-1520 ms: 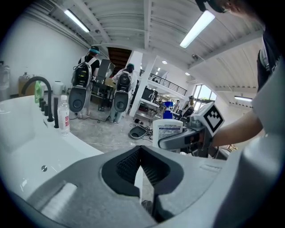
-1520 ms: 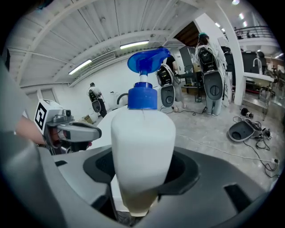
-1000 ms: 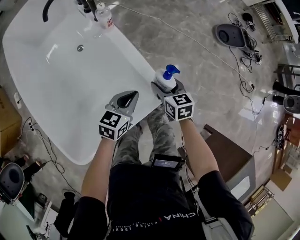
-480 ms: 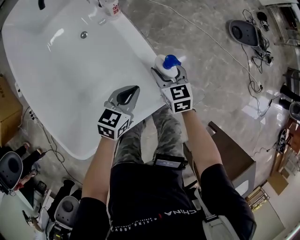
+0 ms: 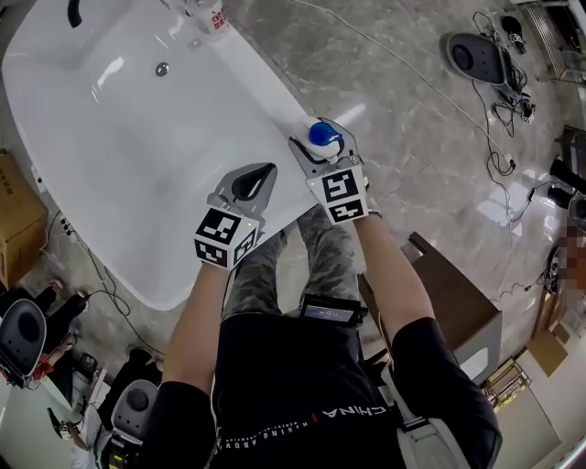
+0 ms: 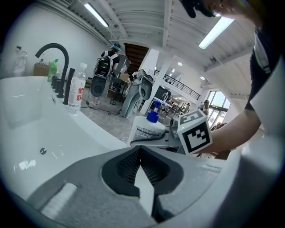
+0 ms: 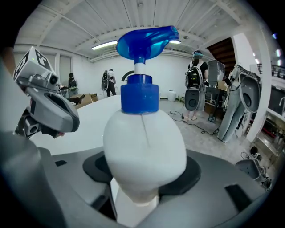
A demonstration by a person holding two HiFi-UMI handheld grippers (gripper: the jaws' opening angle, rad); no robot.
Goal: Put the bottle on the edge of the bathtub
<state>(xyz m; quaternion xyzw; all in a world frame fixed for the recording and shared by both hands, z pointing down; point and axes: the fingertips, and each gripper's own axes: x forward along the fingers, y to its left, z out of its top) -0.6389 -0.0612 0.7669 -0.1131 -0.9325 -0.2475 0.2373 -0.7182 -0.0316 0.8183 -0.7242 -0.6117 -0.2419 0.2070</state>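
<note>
A white pump bottle [image 5: 322, 134] with a blue pump head stands upright in my right gripper [image 5: 326, 145], over the right rim of the white bathtub [image 5: 265, 87]. In the right gripper view the jaws press both sides of the bottle's body [image 7: 144, 147], so the right gripper [image 7: 144, 176] is shut on it. Whether its base touches the rim is hidden. My left gripper [image 5: 259, 176] hovers over the tub's near rim, just left of the bottle, shut with nothing in it [image 6: 140, 153]. From the left gripper view the bottle [image 6: 147, 131] appears beside the tub's rim [image 6: 89, 129].
A clear water bottle [image 5: 209, 16] with a red label and a black faucet [image 6: 55, 53] stand at the tub's far end. A drain [image 5: 162, 69] lies in the basin. Cables and machines [image 5: 476, 57] sit on the marble floor to the right, a cardboard box [image 5: 18, 211] on the left.
My right gripper has rolled, bringing the bottle from tilted to upright, and sunk a little toward the rim. The left gripper has hardly shifted.
</note>
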